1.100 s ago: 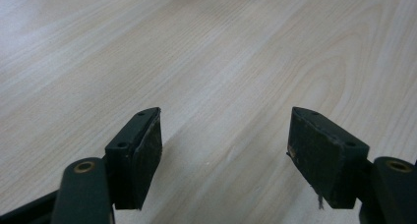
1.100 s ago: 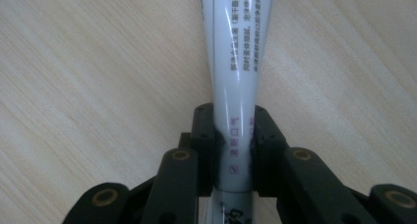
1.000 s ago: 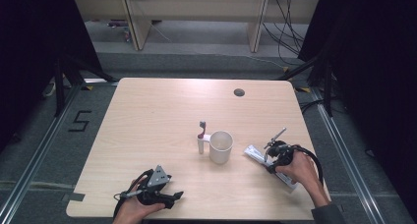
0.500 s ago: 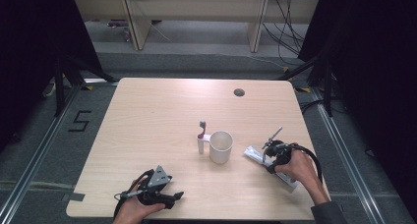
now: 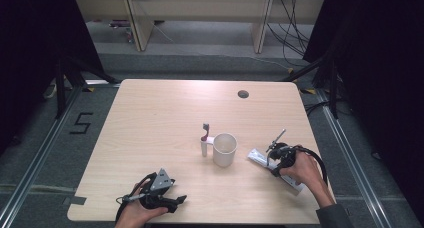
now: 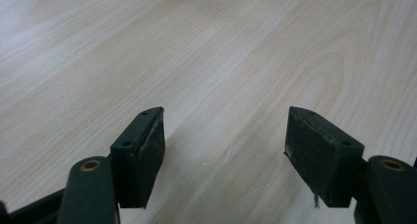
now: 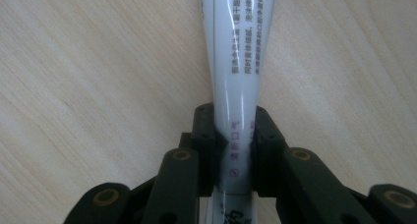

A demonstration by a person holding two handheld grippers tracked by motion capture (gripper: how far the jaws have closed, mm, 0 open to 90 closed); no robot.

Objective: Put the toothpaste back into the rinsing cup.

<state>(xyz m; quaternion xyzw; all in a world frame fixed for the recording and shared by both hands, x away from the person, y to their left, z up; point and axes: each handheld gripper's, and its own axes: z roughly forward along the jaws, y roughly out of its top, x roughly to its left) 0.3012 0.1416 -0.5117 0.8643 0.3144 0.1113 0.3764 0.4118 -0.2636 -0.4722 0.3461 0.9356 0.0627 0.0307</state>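
Observation:
A white tube (image 5: 257, 157) with printed text lies flat on the wooden table (image 5: 165, 113) at the right. My right gripper (image 5: 274, 162) is shut on it, held from above by a hand. In the right gripper view the tube (image 7: 237, 47) runs up between the pads, and the right gripper (image 7: 235, 133) squeezes its narrow part. A white cup (image 5: 224, 149) stands at the table's middle, with a small upright brush-like item (image 5: 205, 137) touching its left side. Near the front left edge my left gripper (image 5: 176, 200) rests open; in its own view the left gripper (image 6: 223, 135) has bare wood between its jaws.
A dark round grommet hole (image 5: 243, 94) sits near the table's far edge. Cables hang behind the table at the back right. The floor to the left carries a painted "5" mark (image 5: 82, 123). Metal rails run along both sides of the table.

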